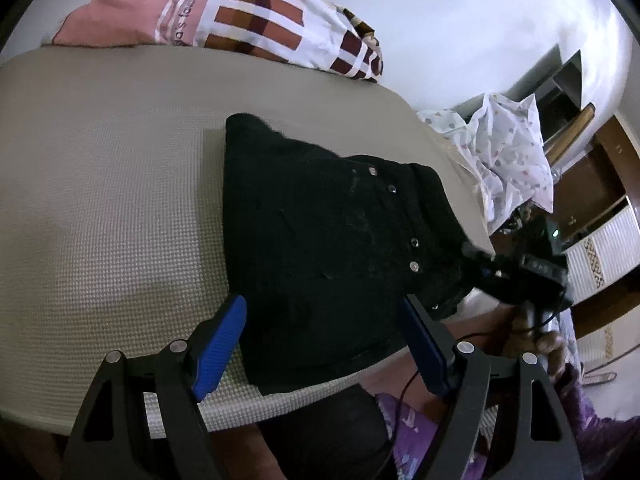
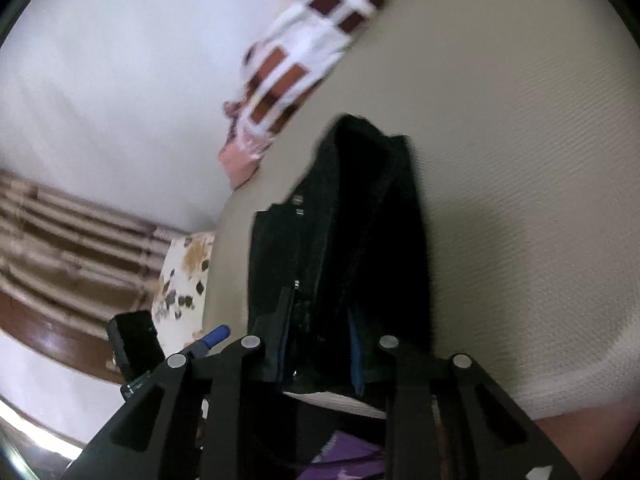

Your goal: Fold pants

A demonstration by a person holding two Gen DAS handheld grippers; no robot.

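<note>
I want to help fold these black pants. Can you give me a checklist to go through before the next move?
1. Pants lying on the beige mat: ok, though one end reaches the mat's edge.
2. Right tool gripping the pants: ok, dark cloth sits between its narrowed pads.
3. Left tool gripping: not ok, its pads stand wide apart over the near edge, holding nothing.
4. Pants already doubled over: ok, they look like a short, thick bundle.
5. Layers lined up evenly: cannot tell, the black cloth hides its edges.
6. Patterned cloth out of the way: ok, it lies apart at the far edge.
</note>
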